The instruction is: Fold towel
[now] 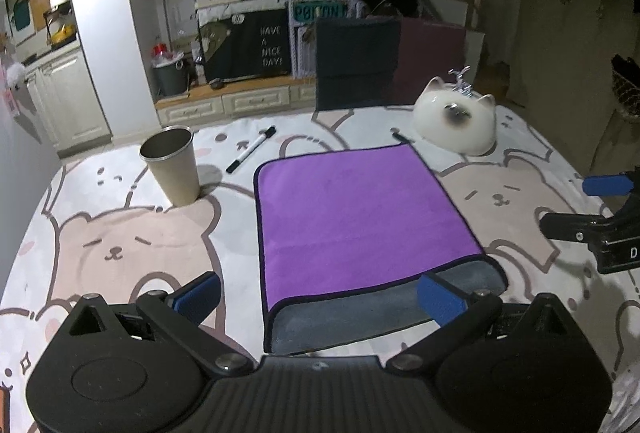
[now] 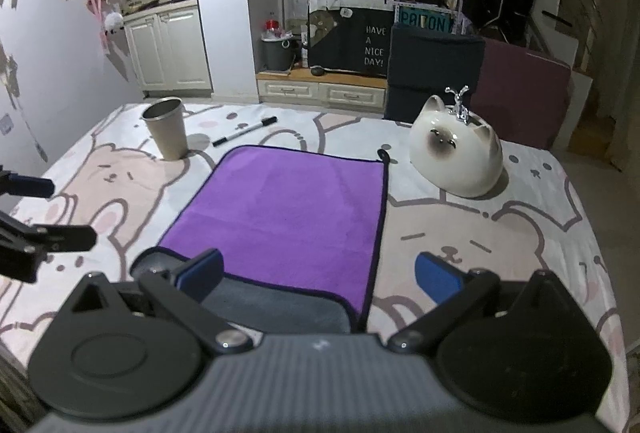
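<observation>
A purple towel [image 1: 360, 213] with a grey underside lies folded on the bear-print table cover; it also shows in the right wrist view [image 2: 280, 217]. Its grey lower layer [image 1: 360, 317] sticks out at the near edge. My left gripper [image 1: 320, 299] is open just above the towel's near edge, near its left corner. My right gripper [image 2: 320, 275] is open above the towel's near right corner. Neither holds anything. The right gripper shows at the right edge of the left wrist view [image 1: 592, 205], and the left gripper at the left edge of the right wrist view [image 2: 48, 213].
A metal cup [image 1: 172, 165] stands left of the towel, with a black-and-white marker [image 1: 251, 149] behind it. A white cat-shaped ceramic piece [image 1: 456, 121] sits at the far right. The table's far edge meets dark chairs [image 1: 356, 61].
</observation>
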A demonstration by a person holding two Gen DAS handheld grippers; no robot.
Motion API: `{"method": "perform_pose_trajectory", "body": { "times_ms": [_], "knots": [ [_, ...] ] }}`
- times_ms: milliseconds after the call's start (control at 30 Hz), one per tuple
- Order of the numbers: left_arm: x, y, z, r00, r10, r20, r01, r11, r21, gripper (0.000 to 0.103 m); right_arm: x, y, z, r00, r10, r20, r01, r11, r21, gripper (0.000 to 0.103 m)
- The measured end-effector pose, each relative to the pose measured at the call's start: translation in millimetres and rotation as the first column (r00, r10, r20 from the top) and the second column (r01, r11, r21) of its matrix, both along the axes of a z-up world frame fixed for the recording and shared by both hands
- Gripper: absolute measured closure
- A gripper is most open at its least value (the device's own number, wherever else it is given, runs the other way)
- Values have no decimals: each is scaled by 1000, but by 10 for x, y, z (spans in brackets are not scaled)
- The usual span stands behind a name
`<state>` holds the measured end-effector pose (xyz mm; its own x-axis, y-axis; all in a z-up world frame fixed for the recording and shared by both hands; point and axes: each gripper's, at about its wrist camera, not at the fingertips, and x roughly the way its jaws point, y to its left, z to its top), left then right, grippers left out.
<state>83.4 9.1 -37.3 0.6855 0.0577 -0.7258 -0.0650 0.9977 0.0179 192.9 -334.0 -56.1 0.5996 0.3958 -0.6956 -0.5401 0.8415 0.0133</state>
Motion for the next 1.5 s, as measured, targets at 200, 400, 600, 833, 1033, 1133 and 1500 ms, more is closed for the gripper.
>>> {"method": "perform_pose_trajectory", "body": {
  "times_ms": [200,400,600,833,1033,1133,1500],
  "knots": [
    [174,107,-230,999,-7,-39,7,1000,10,0,193,16,-194,999,31,-15,-32,999,-35,0],
    [298,242,-495,996,-17,-87,14,999,-44,0,377,46,-385,997,66,-49,-68,997,-40,0],
    [382,359,-745,991,-10,-133,-1,997,-78,0,498,79,-581,990,70,-120,-76,996,-41,0],
    [476,475,-1012,988,-61,-143,41,989,-143,0,585,96,-774,970,126,-206,-133,991,-18,0],
    [533,607,-1175,981,-107,-164,76,980,-183,1,673,42,-894,950,184,-253,-164,981,100,0],
    [554,703,-1213,980,-114,-165,74,969,-236,1,667,20,-907,967,178,-184,-156,979,131,0],
    [641,869,-1243,975,-133,-177,68,940,-333,22,897,-99,-992,912,189,-364,-104,965,240,10]
  ]
}}
